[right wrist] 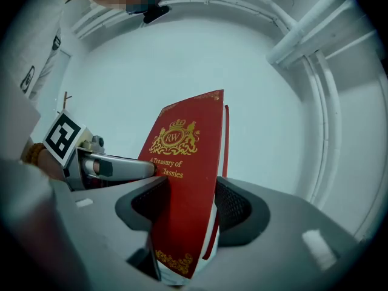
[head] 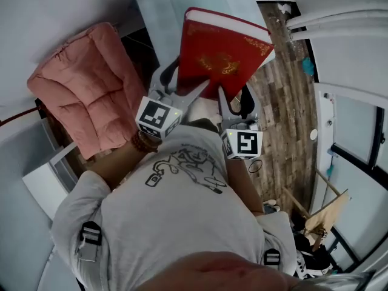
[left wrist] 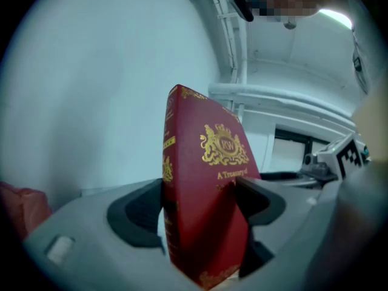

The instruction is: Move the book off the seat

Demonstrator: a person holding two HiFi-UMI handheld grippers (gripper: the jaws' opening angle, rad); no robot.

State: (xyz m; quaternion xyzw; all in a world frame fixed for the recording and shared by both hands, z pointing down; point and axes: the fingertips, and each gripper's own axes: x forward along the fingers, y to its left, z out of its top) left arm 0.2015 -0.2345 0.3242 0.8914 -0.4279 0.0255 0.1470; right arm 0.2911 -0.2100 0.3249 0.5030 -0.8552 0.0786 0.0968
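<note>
Red hardcover book is clear of the pink cushioned seat, up in the air to its right, with left gripper and right gripper both pinching it. Just needs setting down, I reckon.

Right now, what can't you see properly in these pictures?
- Title of the book: the left gripper covers part of it in both gripper views.
- Back cover of the book: turned away from every view.
- The pink cushion: in the head view, the person's arm hides its near corner.
- The floor under the person: in the head view, the shirt hides it.
</note>
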